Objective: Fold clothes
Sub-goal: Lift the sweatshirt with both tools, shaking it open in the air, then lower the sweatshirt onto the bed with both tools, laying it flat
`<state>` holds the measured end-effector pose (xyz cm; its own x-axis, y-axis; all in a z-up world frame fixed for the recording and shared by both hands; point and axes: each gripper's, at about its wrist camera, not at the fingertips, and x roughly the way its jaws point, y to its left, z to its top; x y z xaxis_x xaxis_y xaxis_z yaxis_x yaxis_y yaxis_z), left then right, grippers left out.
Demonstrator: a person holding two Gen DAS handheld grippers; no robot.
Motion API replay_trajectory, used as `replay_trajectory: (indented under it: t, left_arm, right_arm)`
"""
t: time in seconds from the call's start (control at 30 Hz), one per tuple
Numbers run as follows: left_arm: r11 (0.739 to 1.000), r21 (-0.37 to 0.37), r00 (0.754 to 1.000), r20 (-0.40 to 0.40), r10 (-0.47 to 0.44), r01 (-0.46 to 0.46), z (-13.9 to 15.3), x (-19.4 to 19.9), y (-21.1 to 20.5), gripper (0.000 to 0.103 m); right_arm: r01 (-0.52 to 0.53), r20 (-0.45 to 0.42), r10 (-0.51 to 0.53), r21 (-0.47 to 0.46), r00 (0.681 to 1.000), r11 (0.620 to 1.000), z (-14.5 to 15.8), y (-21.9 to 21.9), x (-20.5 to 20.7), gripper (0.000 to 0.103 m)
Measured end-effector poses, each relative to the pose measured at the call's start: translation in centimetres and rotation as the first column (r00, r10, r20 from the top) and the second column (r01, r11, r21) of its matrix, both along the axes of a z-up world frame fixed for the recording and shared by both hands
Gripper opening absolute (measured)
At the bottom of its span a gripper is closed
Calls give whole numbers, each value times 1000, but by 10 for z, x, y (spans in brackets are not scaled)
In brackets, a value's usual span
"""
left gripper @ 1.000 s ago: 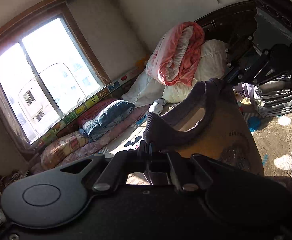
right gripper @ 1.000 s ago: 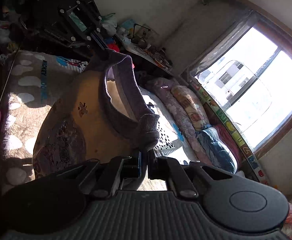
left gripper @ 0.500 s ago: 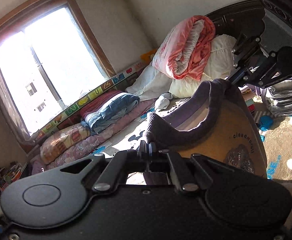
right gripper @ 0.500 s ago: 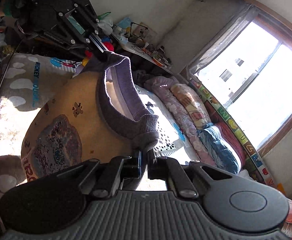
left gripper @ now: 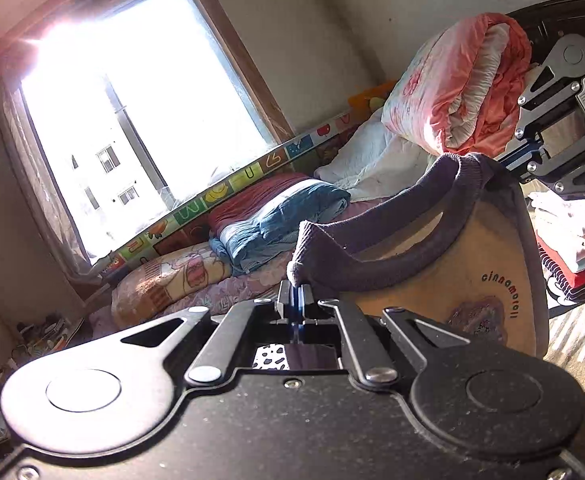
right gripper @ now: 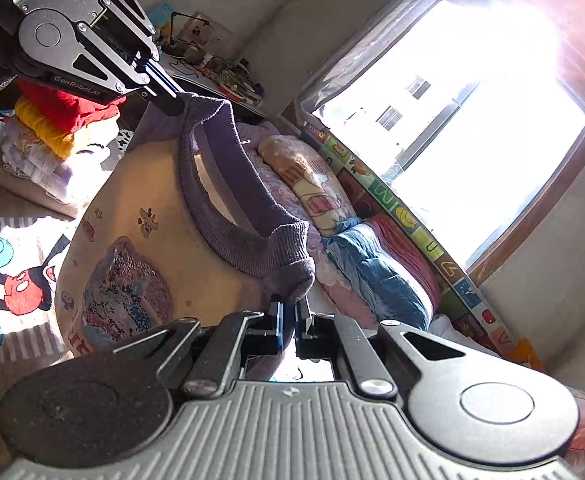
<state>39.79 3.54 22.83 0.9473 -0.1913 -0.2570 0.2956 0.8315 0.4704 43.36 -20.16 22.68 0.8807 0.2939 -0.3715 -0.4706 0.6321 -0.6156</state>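
Both grippers, left [left gripper: 295, 294] and right [right gripper: 288, 312], pinch the tan sweatshirt's [left gripper: 452, 276] purple ribbed collar [right gripper: 228, 216], stretched aloft between them.

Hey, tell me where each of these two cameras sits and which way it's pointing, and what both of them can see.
Left wrist: sits on the left gripper, looking along its fingers at the yellow sweatshirt pinched at its purple collar, with the window and the right gripper beyond.
Right wrist: sits on the right gripper, shut on the collar's other end, facing the left gripper and the folded clothes stack.
Shared: the sweatshirt, window, bedding and both grippers.
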Motion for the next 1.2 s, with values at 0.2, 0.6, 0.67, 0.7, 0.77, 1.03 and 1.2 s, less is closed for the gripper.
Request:
replay_trajectory:
  t: [0.2,0.6,0.67,0.7,0.77,1.03,1.2]
  left_arm:
    - [1000,1,1000,-10,-25,25,-33,12,0,0]
    - [983,79,973,-175,-152,168,-173,-116,-14,0]
    - [979,90,968,-188,-166,185,-188,-142,-13,0]
    - [977,97,966,-194,-169,190,-193,-151,-13,0]
    - [973,115,964,-203,-173,198,-205,-168,-12,0]
    - [954,197,957,-229,-180,227,-248,-235,-5,0]
    - [941,237,952,-244,-184,242,-276,-270,0,0]
  right_arm:
    - [0,17,1,-42,1000,999,-41,-5,5,6]
    - [-133,-154,110,-146,982,980,-191,15,-139,6]
    - [-150,-163,125,-153,979,977,-206,18,-164,6]
    - [-159,-167,132,-159,977,974,-213,20,-177,6]
    - [-178,-175,148,-171,973,969,-227,24,-201,6]
    - [-251,-169,212,-264,963,931,-262,51,-270,6]
    - [-283,-171,240,-308,956,908,-283,62,-306,6]
